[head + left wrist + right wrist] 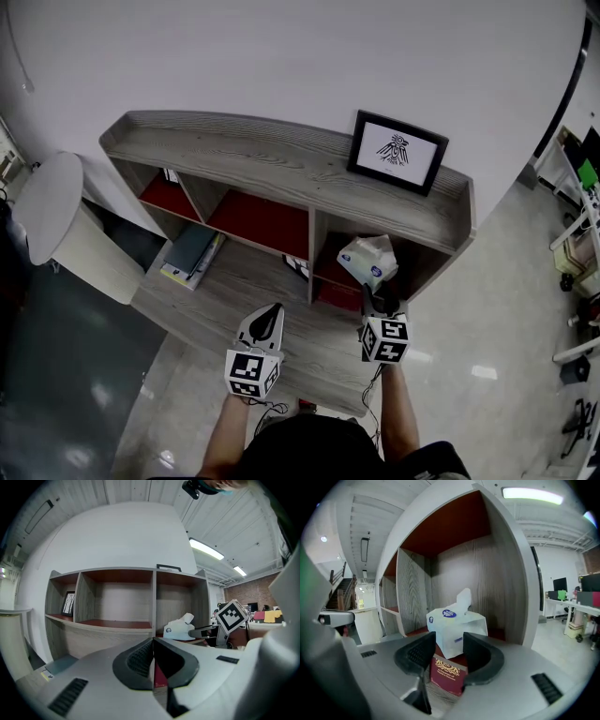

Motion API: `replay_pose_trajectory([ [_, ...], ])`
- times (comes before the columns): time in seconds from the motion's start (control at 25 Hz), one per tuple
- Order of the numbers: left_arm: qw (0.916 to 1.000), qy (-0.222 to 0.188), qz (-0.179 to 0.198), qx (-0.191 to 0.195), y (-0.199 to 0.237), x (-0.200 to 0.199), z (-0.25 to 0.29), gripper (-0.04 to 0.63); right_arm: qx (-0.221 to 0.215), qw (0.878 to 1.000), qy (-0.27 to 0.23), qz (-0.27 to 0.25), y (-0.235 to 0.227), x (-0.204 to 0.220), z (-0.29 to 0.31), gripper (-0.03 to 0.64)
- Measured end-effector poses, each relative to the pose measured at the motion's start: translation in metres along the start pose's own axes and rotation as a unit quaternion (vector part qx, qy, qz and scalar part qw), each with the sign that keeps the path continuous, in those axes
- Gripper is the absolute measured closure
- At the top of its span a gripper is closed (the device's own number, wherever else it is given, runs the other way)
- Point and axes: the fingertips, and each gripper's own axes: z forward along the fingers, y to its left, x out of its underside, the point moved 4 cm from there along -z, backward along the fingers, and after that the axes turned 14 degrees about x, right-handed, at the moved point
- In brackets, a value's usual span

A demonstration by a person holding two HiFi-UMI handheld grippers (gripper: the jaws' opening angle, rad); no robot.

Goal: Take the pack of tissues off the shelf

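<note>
As the head view has it: pack of tissues (368, 260) in the shelf's (281, 164) lower right compartment, at 12 o'clock just beyond the right gripper (379, 305); left gripper (265, 323) at 9 o'clock of the right one, well apart from it.
Left gripper view: jaws together on nothing; pack of tissues lies long axis 9 to 3 o'clock, tuft toward 1 o'clock.
Right gripper view: jaws apart; pack of tissues just past their tips, a corner facing them; only here, a red book (447, 672) at 6 o'clock below.
</note>
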Motion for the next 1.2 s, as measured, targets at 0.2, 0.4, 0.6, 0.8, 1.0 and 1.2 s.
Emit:
replay_pose_trajectory([
  [0.2,1.0,-0.002,-0.003,-0.008,0.003,0.0,-0.005,0.588,0.012,1.0,0.002,-0.009,-0.002,0.002,0.001,0.511],
  [0.4,0.9999,0.0,-0.002,-0.011,0.003,0.001,-0.007,0.588,0.008,1.0,0.001,-0.004,-0.002,0.003,0.0,0.568],
  [0.6,0.9999,0.004,-0.002,-0.016,0.005,0.002,-0.012,0.588,-0.004,1.0,-0.009,0.008,-0.001,-0.001,-0.005,0.578],
  [0.8,0.9997,0.0,0.0,-0.025,0.01,-0.002,-0.016,0.587,-0.012,0.999,-0.031,0.011,0.001,-0.013,-0.017,0.58],
  [1.0,0.9995,-0.004,0.004,-0.031,0.014,-0.006,-0.023,0.588,-0.023,0.998,-0.062,0.016,0.007,-0.031,-0.036,0.581],
  [1.2,0.9993,-0.008,0.003,-0.037,0.015,-0.008,-0.032,0.588,-0.04,0.995,-0.089,0.014,0.015,-0.05,-0.059,0.581],
])
